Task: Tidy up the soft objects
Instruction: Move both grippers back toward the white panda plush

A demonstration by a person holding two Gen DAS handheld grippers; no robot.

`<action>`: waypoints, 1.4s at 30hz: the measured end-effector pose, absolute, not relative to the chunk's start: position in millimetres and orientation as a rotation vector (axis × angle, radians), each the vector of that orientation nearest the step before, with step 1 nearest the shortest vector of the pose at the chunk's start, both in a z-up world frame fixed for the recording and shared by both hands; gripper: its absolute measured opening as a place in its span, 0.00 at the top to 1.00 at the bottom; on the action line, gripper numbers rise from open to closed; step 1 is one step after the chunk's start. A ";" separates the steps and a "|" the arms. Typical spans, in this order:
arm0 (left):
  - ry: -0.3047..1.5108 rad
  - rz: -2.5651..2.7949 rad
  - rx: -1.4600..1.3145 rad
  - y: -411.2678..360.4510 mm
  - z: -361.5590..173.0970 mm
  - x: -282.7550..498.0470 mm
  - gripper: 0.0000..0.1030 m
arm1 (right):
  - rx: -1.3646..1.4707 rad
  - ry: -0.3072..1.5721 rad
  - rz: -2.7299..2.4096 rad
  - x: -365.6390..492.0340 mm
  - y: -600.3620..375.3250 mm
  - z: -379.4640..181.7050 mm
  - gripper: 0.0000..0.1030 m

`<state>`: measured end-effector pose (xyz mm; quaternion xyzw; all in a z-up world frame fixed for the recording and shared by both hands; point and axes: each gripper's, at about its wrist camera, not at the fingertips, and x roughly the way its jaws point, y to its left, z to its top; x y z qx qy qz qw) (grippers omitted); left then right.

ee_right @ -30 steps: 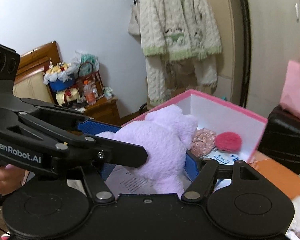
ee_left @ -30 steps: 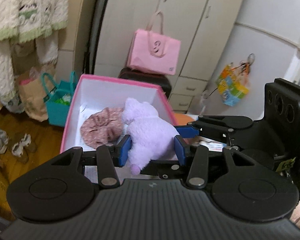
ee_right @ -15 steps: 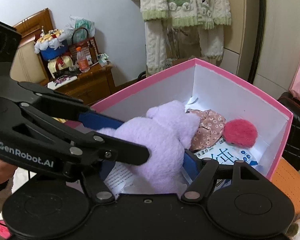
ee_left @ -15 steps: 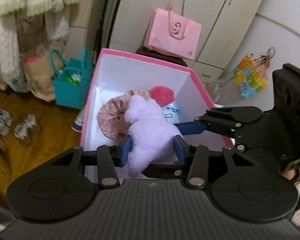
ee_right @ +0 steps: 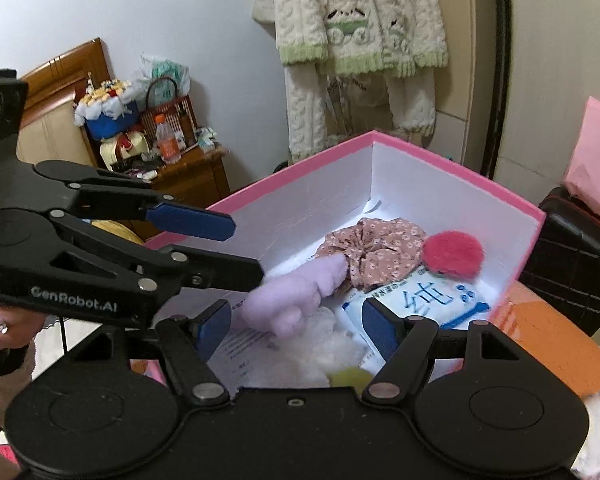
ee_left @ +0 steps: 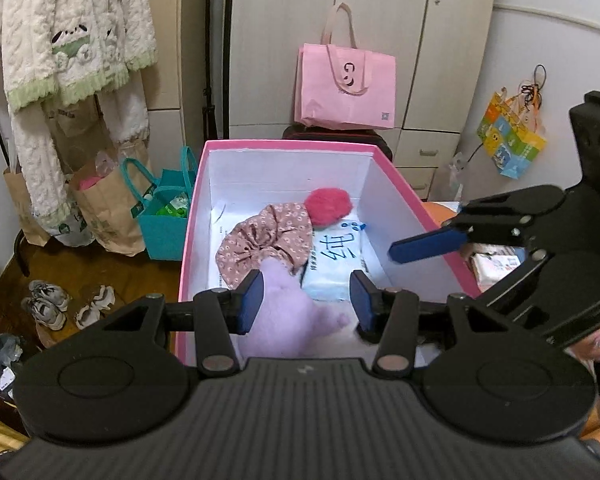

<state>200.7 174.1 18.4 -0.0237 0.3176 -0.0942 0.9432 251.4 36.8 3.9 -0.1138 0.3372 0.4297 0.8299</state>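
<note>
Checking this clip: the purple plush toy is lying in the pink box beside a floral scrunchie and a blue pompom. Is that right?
Not quite: the pompom is red-pink, not blue, as the left wrist view shows. The purple plush toy does lie in the pink box beside the floral scrunchie.

left wrist: down into pink box (ee_left: 284, 148) (close) | right wrist: same box, opposite side

Pink box (ee_left: 192, 236) standing on an orange-topped table (ee_right: 548, 344), wooden floor (ee_left: 100, 276) with shoes (ee_left: 46, 304)
</note>
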 end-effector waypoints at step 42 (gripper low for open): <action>0.778 -0.570 0.127 13.2 54.2 89.7 0.44 | -0.151 0.540 0.651 102.6 -188.8 28.5 0.25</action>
